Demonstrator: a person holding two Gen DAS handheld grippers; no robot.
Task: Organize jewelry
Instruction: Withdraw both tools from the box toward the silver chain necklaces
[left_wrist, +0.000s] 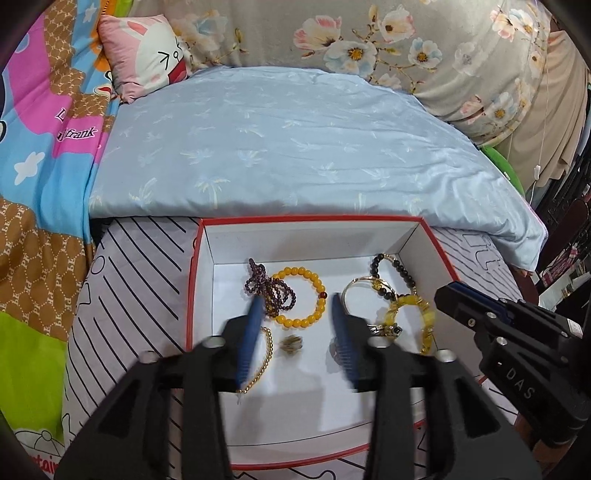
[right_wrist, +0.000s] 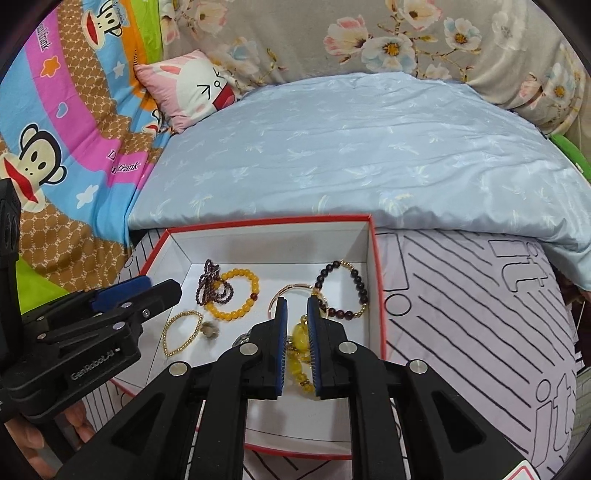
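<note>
With the jewelry lying in the red-edged white cardboard box (left_wrist: 207, 236), the left gripper (left_wrist: 295, 299) hangs open over the round yellow bead bracelet (left_wrist: 301, 297) at the middle of its view, and the right gripper (right_wrist: 297, 306) is almost closed around, maybe pinching, the chunky yellow stone bracelet (right_wrist: 300, 338) at the bottom middle, so next each should squeeze gently and lift.

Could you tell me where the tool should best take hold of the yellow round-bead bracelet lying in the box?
Probably the yellow round-bead bracelet's near arc, from above: it lies flat on the box floor, its far-left side overlapped by the purple bead strand; one pad inside the loop, one outside.
</note>
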